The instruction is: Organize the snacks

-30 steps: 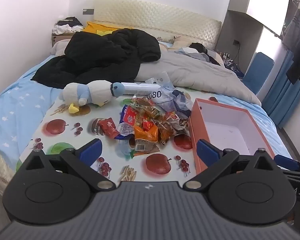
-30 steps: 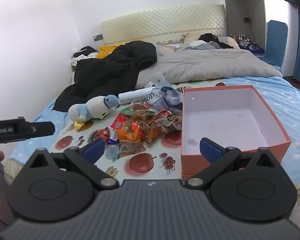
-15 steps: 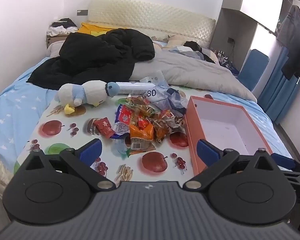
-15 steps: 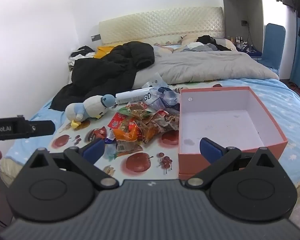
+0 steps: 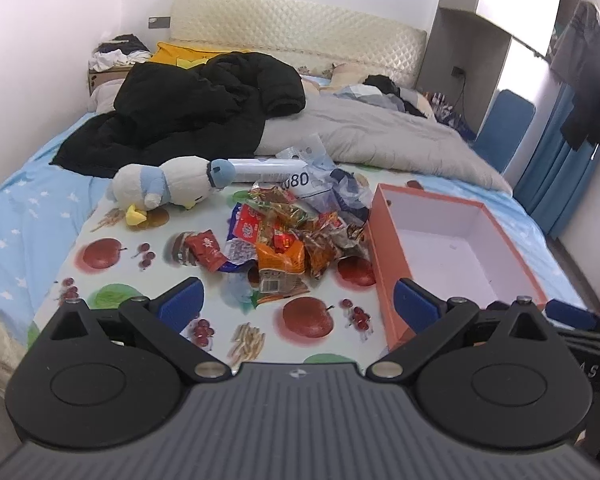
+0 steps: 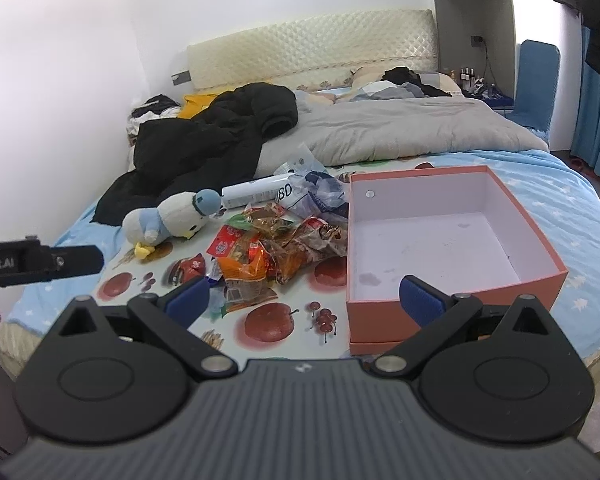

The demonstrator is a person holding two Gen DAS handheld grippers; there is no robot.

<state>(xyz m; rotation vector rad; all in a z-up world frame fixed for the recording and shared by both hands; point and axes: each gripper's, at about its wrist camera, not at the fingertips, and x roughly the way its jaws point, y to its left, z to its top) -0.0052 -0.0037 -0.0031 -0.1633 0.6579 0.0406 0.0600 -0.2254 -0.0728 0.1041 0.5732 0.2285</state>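
Both views drawn back slightly from snack pile (image 5: 288, 236); left gripper (image 5: 298, 304), right gripper (image 6: 304, 298) spread wide, empty; orange box (image 6: 456, 300) beside.

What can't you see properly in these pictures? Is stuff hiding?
- Snacks at the bottom of the snack pile: both views, buried under the top packets.
- Writing on the packets: both views, too small and blurry.
- Near strip of the fruit-print cloth: both views, hidden behind each open gripper's body.
- Box outer far sides: both views, its own walls hide them.
- Things under the black jacket: covered.
- Left gripper: right view, cut off by the edge.
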